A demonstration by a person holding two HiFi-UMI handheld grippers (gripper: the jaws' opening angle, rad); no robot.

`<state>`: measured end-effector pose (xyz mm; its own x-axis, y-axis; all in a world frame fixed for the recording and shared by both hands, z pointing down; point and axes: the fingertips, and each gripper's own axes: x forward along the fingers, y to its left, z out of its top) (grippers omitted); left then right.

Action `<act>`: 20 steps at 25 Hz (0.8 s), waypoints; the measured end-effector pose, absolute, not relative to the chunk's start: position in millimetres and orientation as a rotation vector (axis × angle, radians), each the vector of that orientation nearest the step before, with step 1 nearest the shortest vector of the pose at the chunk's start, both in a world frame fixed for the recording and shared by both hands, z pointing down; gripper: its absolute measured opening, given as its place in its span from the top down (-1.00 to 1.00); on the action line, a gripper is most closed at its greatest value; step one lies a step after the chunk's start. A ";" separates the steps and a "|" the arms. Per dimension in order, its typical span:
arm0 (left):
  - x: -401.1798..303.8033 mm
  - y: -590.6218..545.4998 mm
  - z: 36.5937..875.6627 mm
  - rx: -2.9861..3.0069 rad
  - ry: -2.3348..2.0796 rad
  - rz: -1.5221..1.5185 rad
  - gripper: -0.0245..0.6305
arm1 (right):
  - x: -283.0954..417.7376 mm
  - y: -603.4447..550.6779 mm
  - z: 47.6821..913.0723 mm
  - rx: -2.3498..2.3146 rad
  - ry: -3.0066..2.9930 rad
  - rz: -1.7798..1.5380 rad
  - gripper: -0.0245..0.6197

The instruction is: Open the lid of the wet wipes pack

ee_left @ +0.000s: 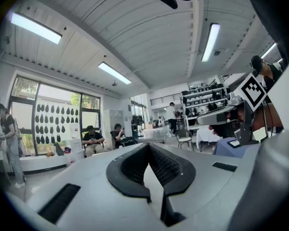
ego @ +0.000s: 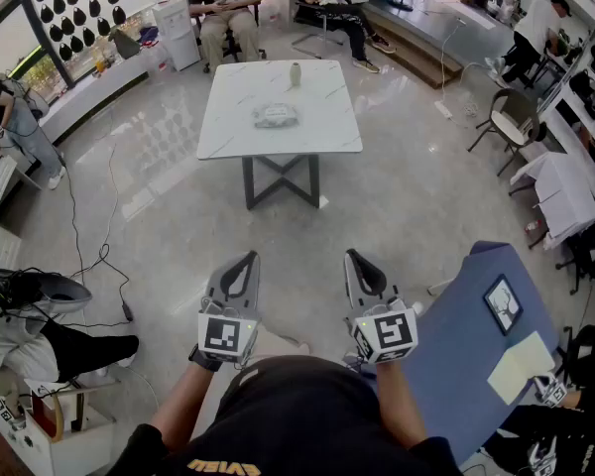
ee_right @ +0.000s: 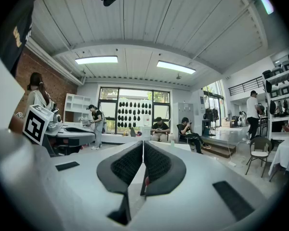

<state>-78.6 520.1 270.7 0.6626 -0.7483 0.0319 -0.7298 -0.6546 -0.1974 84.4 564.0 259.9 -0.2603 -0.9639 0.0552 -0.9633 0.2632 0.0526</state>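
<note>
Tongs are sitting clenched on nothing on both sides: the left tongs point(ego: 240, 266) and the right tongs point(ego: 359, 264) are pointing level, side by side at 6 o'clock in the head view, close to the person's waist. The wet wipes pack point(ego: 276, 116) is lying near the middle of the white counter point(ego: 228, 137), well apart from them toward 12 o'clock; its lid is too small to make out.

Judging by that gap, the approach is the step in hand. It is probably calling for walking right up, pinning the pack with one pair, and spreading the other only at the lid's lip.

A small bottle point(ego: 296, 73) is standing at the counter's far edge. Glossy pale floor point(ego: 407, 196) is stretching between, cables point(ego: 89, 256) are trailing at 9 o'clock, and seated people point(ego: 225, 8) are waiting beyond at 12.
</note>
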 end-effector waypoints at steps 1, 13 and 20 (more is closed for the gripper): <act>-74.5 522.1 271.5 -2.718 1.211 -0.156 0.87 | 86.4 567.3 259.8 1.860 -2.431 -0.025 0.90; -81.7 524.5 266.7 -2.732 1.197 -0.150 0.87 | 74.2 570.7 258.6 1.854 -2.416 -0.041 0.90; -83.5 524.4 270.0 -2.734 1.186 -0.175 0.87 | 74.3 571.3 258.3 1.855 -2.411 -0.055 0.90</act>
